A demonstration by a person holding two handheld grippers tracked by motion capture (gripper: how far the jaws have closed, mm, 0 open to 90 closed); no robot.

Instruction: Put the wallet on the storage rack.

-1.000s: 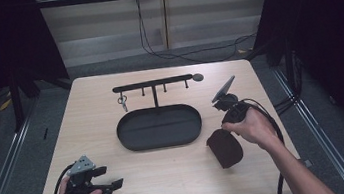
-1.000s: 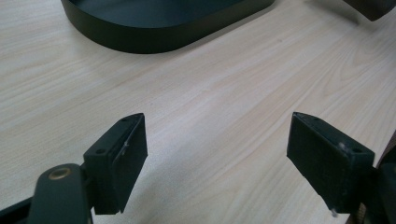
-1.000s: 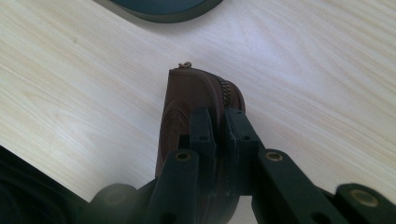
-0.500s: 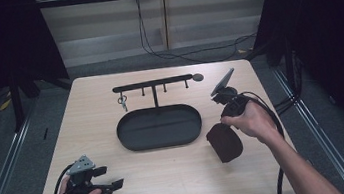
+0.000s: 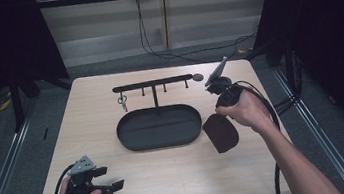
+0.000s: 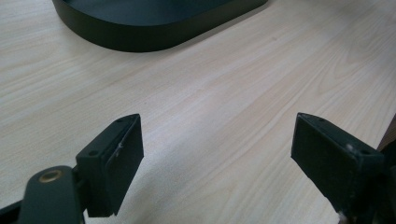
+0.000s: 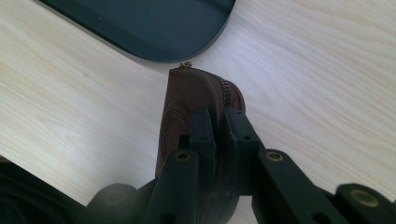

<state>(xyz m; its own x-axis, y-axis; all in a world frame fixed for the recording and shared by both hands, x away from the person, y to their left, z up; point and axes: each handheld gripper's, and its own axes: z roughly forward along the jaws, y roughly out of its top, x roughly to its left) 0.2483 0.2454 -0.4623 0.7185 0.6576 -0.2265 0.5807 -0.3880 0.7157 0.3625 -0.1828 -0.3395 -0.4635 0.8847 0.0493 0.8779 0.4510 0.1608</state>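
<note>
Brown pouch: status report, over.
Right tool shut on brown zip pouch, lifted beside black tray. Left tool open, idle over table. Nothing in the way.

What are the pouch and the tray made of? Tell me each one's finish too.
Pouch: probably leather or an imitation, brown, faint sheen, metal zip teeth along its edge. Tray: likely painted metal or plastic, matte black, smooth with a raised rim.

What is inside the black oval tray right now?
Nothing visible: the black oval tray shows a bare dark floor in the high view. The brown zip pouch, held in the right claw, hangs beside it. The rack post hides a thin strip.
</note>
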